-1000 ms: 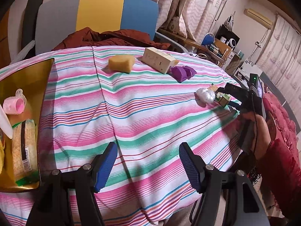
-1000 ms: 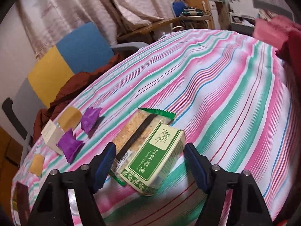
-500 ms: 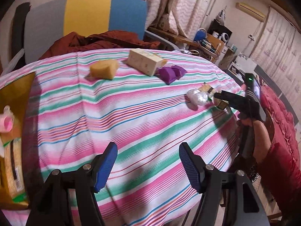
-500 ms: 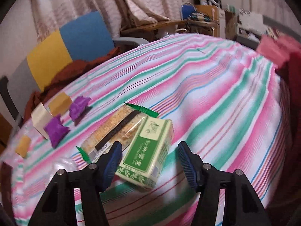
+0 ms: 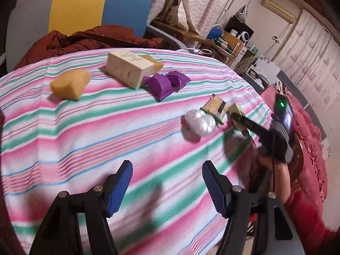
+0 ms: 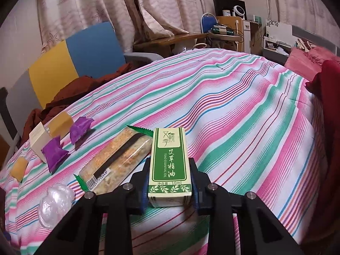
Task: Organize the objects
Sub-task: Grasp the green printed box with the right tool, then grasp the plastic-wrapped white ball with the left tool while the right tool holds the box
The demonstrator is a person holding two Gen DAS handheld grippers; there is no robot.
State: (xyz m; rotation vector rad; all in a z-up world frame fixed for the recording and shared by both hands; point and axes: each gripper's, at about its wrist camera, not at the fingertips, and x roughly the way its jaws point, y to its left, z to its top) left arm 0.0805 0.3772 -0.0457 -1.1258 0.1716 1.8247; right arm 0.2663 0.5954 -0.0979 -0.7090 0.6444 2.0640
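Observation:
My right gripper (image 6: 170, 182) is shut on a green and cream essential oil box (image 6: 169, 165), which stands between its blue pads just above the striped cloth. In the left wrist view the same gripper (image 5: 242, 125) holds the box (image 5: 236, 111) at the table's right side. A wrapped snack bar (image 6: 116, 161) lies left of the box, touching it. A crumpled clear plastic ball (image 6: 54, 204) lies nearer. My left gripper (image 5: 166, 182) is open and empty over the cloth's front part.
Two purple packets (image 5: 165, 84), a cream box (image 5: 127, 69) and yellow sponges (image 5: 69, 82) lie at the far side of the striped table (image 5: 106, 131). A chair with a brown jacket (image 5: 91, 40) stands behind. A red cloth (image 6: 327, 85) is at the right.
My right gripper has closed on the green box, which now stands straight between the pads. My left gripper has swung right, and the gold tray has left its view.

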